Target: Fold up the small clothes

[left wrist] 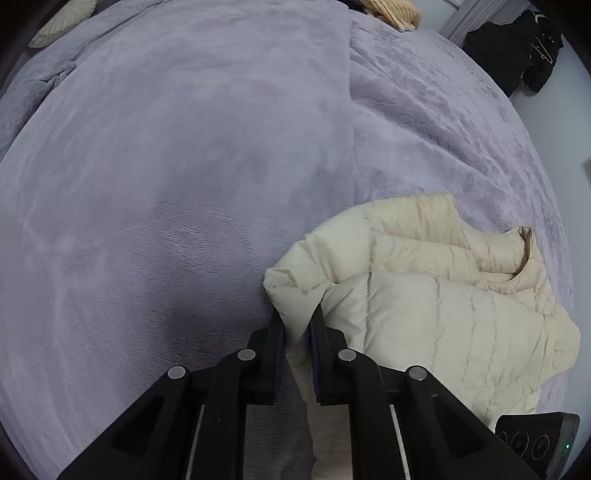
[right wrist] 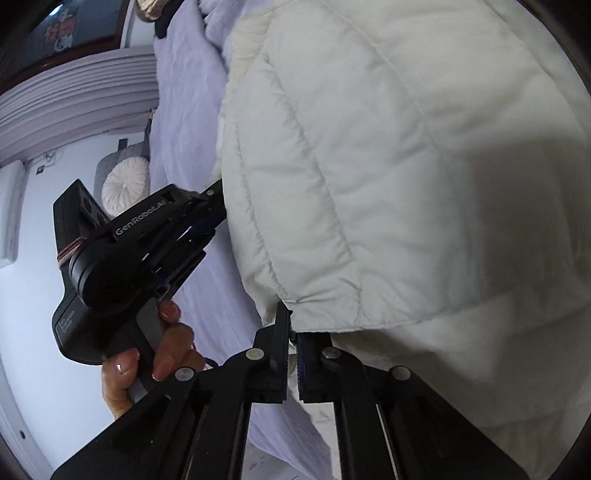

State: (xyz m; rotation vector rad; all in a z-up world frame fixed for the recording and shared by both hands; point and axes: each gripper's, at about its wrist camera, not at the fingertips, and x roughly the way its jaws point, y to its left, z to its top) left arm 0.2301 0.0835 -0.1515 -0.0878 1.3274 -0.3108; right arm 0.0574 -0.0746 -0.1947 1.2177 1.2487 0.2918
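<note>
I see my left gripper (left wrist: 298, 321) pinching a fold of the cream quilted puffer jacket (left wrist: 424, 295) between narrow jaws, the padded nylon bulging in soft stitched channels where the garment lies on the lavender plush blanket (left wrist: 184, 166) at the lower right of the left wrist view. My right gripper (right wrist: 293, 332) has its jaws nearly closed on the jacket's stitched hem, with the smooth puffy fabric filling most of that view. Farther up the bed sit a tan ribbed knit (left wrist: 393, 13) and dark clothing (left wrist: 517, 48).
</note>
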